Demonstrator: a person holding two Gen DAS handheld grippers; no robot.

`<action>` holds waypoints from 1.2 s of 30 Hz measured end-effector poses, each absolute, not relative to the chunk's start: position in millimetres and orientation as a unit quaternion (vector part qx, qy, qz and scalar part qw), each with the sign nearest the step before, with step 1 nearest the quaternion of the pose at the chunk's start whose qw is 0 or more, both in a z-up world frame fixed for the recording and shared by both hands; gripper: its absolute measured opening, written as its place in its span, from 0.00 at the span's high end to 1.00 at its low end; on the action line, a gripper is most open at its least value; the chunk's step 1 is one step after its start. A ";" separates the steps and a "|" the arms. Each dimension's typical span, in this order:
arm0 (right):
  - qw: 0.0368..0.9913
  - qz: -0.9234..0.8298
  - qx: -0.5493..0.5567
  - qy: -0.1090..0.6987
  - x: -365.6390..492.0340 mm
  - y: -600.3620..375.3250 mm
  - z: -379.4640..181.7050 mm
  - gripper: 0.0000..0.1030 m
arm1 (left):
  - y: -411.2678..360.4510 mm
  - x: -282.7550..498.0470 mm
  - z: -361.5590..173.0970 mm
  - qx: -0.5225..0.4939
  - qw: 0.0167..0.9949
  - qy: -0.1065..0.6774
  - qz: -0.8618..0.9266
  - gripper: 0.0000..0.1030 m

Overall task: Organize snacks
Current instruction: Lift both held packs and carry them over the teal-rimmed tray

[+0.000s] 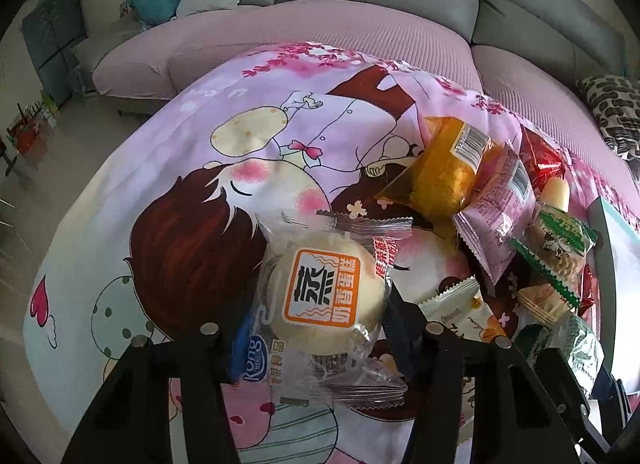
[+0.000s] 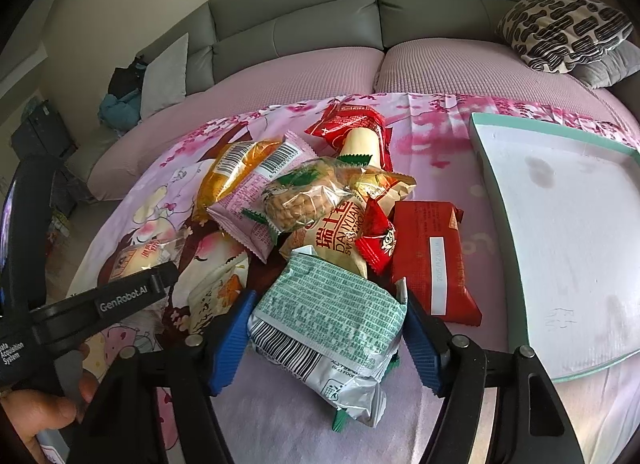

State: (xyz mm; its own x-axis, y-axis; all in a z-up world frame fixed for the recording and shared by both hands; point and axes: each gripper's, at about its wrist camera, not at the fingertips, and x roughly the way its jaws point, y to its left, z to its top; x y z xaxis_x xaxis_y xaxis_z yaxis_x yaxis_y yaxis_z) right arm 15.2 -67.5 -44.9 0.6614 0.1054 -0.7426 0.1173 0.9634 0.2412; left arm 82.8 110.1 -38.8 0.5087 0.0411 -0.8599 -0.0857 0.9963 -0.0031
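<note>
Bun pack (image 1: 326,296): clear wrapper with a pale round bun and an orange label, pinched between the blue pads of the left hand-held gripper (image 1: 316,338); its near end sticks out toward the camera between the fingers.
Left hand-held gripper: closed on the bun pack, over the cartoon cloth (image 1: 168,168); whether the pack is lifted or touching the cloth cannot be told.
Green pack (image 2: 326,316): silver and green-printed pack with a barcode, lying between the blue pads (image 2: 232,344) of the right hand-held gripper (image 2: 326,340), its near end crumpled toward the camera.
Right hand-held gripper: fingers pressed against both sides of the green pack, gripping it at the near edge of the pile.
Pile: just beyond the green pack, snacks heaped and overlapping on the cloth.
Red bar (image 2: 432,256): flat, just right of the green pack, between it and the tray.
Small red sachet (image 2: 376,240): touching the red bar's left edge.
Cracker bag (image 2: 304,196): clear, on top of the pile's middle.
Pink pack (image 2: 260,200): under the cracker bag, left.
Orange pack (image 2: 232,168): far left of the pile.
Tray (image 2: 560,244): white with a teal rim, right of the pile, apart from it.
Cloth: spread over a pink surface in front of a grey sofa (image 2: 320,24).
</note>
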 end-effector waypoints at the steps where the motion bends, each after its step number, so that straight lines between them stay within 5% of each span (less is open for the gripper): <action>1: 0.901 -0.003 0.136 0.411 15.2 -67.4 -44.9 0.29 | 110.2 82.5 -38.4 -0.024 0.868 0.494 0.036 0.44; 36: 0.941 -0.042 0.163 0.293 -25.5 -139.3 18.2 0.33 | 52.8 56.2 35.7 -0.023 0.915 0.398 -0.055 0.44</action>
State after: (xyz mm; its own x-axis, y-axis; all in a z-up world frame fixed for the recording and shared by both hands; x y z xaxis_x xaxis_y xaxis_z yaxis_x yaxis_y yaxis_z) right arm -25.5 -139.3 18.2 0.8253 0.0158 -0.5645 0.1746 0.9435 0.2818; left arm 56.2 52.8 35.7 0.6769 -0.1198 -0.7262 0.0830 0.9928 -0.0863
